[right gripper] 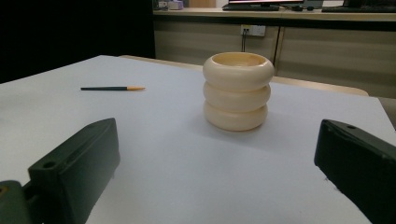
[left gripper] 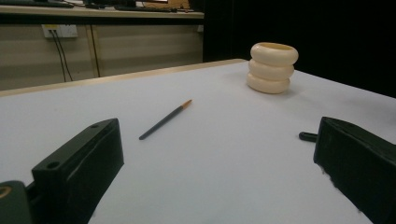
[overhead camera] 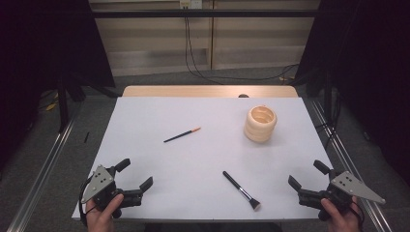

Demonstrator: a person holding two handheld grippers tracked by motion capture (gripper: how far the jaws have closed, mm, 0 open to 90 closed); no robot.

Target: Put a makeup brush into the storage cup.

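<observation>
I have both grippers low at the near edge of the table, one by each near corner. The left gripper sits at the near left corner with its jaws spread wide and nothing between them; my left hand grips it from below. The right gripper sits at the near right corner, jaws just as wide and bare, held by my right hand.

Nearest to them is the makeup brush — it lies flat close to the near edge, a little right of centre, black handle pointing toward the middle of the surface and pale bristles toward me. The tip of its handle peeks out beside the right-hand jaw in the left gripper view.

The thin brush with the orange tip lies flat near the middle of the surface, slightly left, well apart from both grippers. The cream ribbed holder stands upright toward the far right corner — straight ahead in the right gripper view, between its two jaws but far off.
</observation>
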